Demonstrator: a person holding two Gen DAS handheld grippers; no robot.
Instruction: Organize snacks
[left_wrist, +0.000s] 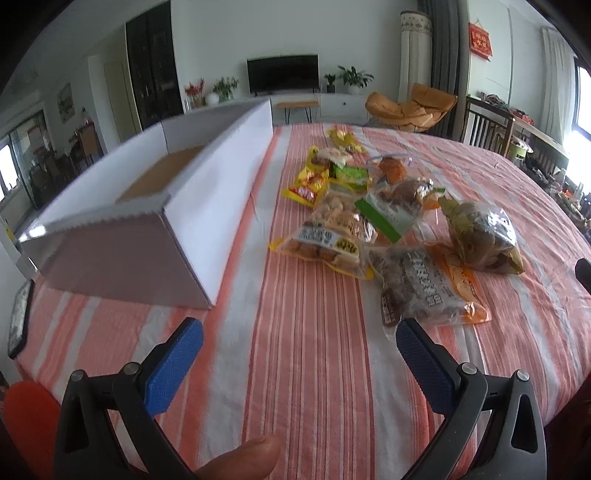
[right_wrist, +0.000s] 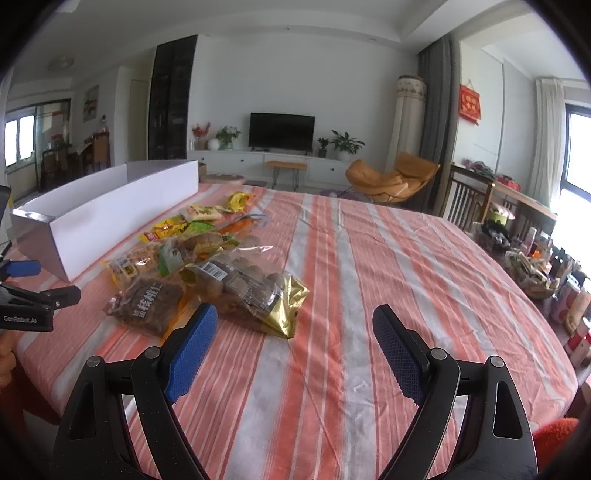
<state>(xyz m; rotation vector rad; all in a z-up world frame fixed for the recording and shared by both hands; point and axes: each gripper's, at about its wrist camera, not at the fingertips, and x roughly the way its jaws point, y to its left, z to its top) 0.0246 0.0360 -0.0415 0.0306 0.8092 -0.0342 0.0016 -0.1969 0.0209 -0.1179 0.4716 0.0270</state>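
Observation:
A pile of snack bags lies on the striped tablecloth (left_wrist: 314, 350). Nearest my left gripper (left_wrist: 299, 343) is a brown walnut bag (left_wrist: 417, 291), just beyond its right finger. Beside it lie a gold-ended nut bag (left_wrist: 480, 232), a yellow biscuit bag (left_wrist: 321, 247) and a yellow-red packet (left_wrist: 306, 184). A long white cardboard box (left_wrist: 147, 206), open on top, stands to the left. My left gripper is open and empty. My right gripper (right_wrist: 295, 332) is open and empty, just in front of the gold-ended bag (right_wrist: 251, 291) and walnut bag (right_wrist: 147, 306). The box (right_wrist: 107, 218) is far left.
A dark tablet or phone (left_wrist: 18, 317) lies at the table's left edge. The left gripper's body (right_wrist: 29, 295) shows at the left of the right wrist view. Beyond the table's right edge are a wooden chair (right_wrist: 469, 199) and a cluttered side table (right_wrist: 535, 258).

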